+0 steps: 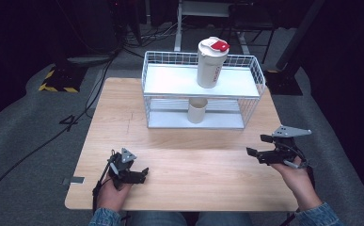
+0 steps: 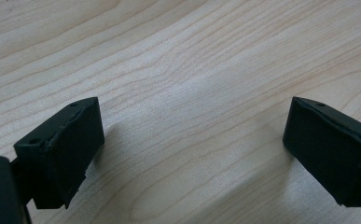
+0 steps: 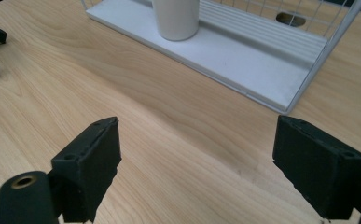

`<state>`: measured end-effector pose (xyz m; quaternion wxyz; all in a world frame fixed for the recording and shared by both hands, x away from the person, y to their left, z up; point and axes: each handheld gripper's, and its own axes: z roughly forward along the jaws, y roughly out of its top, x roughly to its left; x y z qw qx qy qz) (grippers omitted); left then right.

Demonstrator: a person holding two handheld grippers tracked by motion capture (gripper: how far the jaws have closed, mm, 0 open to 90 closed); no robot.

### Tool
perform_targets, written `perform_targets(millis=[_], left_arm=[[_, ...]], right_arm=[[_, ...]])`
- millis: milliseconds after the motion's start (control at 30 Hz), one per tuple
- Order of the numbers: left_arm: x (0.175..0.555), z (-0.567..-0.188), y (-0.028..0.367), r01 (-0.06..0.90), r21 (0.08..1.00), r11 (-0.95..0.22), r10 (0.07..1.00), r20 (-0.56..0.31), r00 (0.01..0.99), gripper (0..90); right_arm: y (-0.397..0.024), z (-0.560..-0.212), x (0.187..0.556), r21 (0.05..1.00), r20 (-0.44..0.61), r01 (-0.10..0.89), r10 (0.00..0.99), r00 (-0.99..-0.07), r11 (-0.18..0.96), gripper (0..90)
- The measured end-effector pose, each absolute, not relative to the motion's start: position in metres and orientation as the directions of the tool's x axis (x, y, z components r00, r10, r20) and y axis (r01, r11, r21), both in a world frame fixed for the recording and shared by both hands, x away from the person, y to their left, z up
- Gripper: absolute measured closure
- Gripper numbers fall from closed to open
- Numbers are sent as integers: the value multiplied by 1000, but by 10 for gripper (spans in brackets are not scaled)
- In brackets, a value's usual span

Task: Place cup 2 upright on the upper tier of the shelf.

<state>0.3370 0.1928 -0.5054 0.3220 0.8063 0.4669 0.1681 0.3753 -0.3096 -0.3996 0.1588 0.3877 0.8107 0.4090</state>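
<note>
On the wooden surface [image 1: 193, 160], a white wire rack [image 1: 251, 106] with two shelves, set near the far edge. Up on the top shelf, a tall white tumbler [image 1: 211, 63] with a red and white lid, standing upright. Down on the bottom shelf, a small white cup [image 1: 197, 110], upright too, right under the tumbler. Near the front edge, the left gripper [image 1: 144, 172] held low in one hand, close to the wood. Its fingers [image 2: 66, 149] wide apart, with nothing between them but bare wood. Off on the other side, the right gripper [image 1: 257, 145] held in the other hand, pointing toward the middle of the surface. Its fingers [image 3: 89, 168] also spread wide and holding nothing. Past them, the front corner of the rack and the small cup on its bottom shelf. Both grippers well apart from the rack, the cup and the tumbler.
</note>
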Motion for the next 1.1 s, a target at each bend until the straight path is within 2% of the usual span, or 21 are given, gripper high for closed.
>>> perform_targets(millis=[233,533,1100], left_arm=[[337,-505,193,644,677,-357,861,-30,508,57],[337,-505,193,644,677,-356,861,-30,508,57],[337,-505,193,644,677,-357,861,-30,508,57]], right_arm=[[-314,-422,372,773,79,528,772,-630,352,157],[-313,-452,366,788,49,504,779,-626,355,156],[-309,-486,362,779,17,513,805,-593,361,155]])
